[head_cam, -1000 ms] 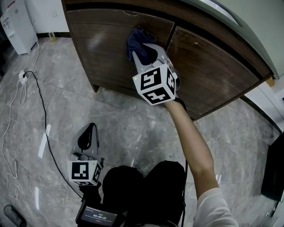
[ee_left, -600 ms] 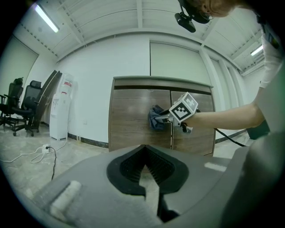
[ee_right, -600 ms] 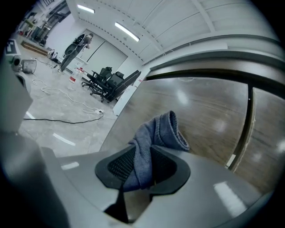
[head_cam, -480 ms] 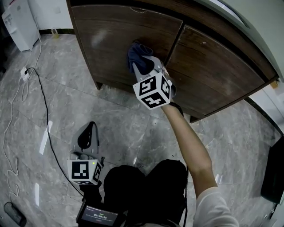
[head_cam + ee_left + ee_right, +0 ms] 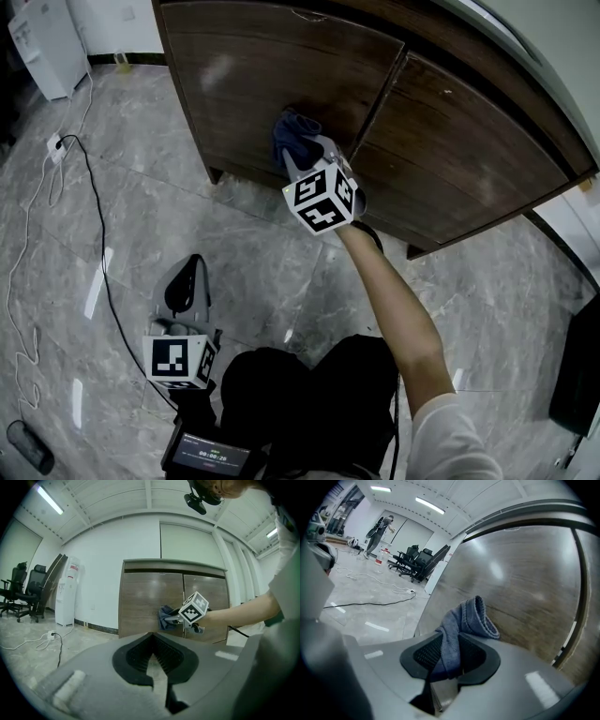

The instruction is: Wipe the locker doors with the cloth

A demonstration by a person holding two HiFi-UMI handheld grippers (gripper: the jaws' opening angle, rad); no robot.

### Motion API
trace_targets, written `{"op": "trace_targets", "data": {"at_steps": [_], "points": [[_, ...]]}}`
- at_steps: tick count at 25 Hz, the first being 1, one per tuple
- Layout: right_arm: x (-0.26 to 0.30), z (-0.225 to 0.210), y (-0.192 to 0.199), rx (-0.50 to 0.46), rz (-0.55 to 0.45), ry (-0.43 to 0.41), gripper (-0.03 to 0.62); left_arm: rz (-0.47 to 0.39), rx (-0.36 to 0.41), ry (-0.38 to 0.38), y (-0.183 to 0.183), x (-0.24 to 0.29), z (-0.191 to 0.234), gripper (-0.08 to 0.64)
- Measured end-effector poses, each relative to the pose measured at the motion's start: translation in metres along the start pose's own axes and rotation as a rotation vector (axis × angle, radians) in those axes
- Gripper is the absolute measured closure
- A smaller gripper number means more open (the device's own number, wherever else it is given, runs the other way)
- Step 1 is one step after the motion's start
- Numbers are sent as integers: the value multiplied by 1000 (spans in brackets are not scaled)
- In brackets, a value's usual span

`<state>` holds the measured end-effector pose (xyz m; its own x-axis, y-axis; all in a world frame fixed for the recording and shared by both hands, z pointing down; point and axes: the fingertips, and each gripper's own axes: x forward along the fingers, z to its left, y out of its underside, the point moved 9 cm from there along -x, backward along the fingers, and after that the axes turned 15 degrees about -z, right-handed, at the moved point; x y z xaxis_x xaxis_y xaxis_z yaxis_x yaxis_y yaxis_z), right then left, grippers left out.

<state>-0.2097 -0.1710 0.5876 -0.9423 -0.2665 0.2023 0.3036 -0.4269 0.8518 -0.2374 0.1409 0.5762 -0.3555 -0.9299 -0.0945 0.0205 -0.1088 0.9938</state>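
Evidently mid-wipe: the right tongs (image 5: 298, 155) are clamping the blue cloth (image 5: 292, 131) against the left locker door (image 5: 272, 75), low, near its right edge. The right door (image 5: 459, 150) is probably awaiting wiping. The left tongs (image 5: 187, 286), closed and empty, are idling near the floor (image 5: 122, 216).

Pale grey moulded shells on left gripper (image 5: 192, 267) and right gripper (image 5: 302, 150), black ribbed pads (image 5: 140, 656) inside — each backed by a white cube (image 5: 322, 197) printed with black square markers. Small lit screen (image 5: 208, 457) beneath the left cube. Short white sleeve (image 5: 450, 436), dark trousers (image 5: 309, 394) — black strap (image 5: 367, 230) at the right wrist.
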Motion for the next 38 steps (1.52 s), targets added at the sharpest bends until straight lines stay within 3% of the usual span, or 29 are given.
{"op": "trace_targets", "data": {"at_steps": [25,30,38], "points": [[48,57,71,47,174,-142,486,11,3,-46,0,-8,19,557],[47,55,63,52,157,-132,488,13,6,-49,0,-8,20,557],[44,36,21,24,75,-101,488,11,9,-55,-4,-8,18,557]]}}
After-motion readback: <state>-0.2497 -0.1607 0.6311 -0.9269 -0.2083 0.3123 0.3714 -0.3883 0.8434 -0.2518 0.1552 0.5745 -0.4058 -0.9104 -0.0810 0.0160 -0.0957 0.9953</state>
